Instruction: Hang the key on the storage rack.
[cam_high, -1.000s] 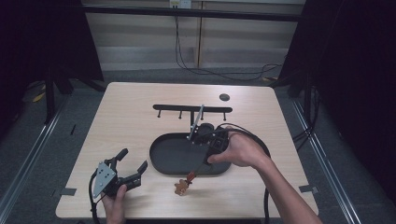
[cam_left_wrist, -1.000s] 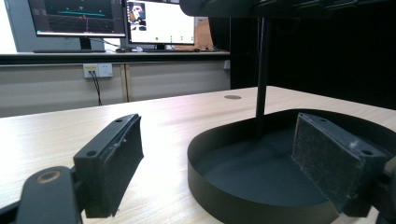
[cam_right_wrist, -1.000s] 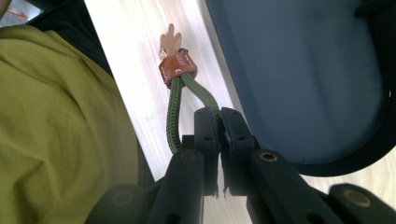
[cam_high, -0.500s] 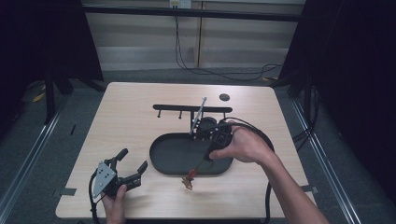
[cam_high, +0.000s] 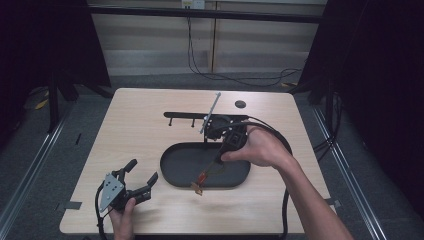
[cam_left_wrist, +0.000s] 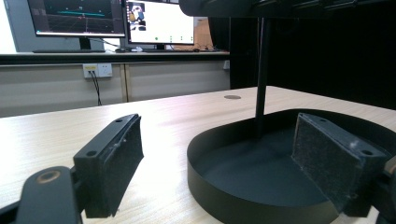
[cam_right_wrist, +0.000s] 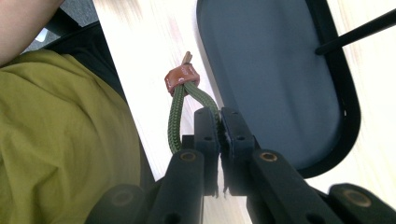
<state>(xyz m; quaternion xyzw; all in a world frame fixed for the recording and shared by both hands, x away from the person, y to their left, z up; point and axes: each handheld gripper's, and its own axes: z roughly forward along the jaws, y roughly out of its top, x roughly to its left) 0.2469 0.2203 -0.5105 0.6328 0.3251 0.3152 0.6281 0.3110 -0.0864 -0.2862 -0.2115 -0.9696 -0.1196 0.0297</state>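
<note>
One tray (cam_high: 172, 172) — one cord loop (cam_right_wrist: 176, 122)

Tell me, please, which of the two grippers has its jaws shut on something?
The right gripper: its jaws pinch a green cord loop with a brown clasp. The left gripper rests on the table with jaws open and empty.

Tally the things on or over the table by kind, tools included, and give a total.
Tools: 2 (left tool, right tool)
Black tray: 1
Black hook rack: 1
Green cord loop with brown tab: 1
Total: 5
</note>
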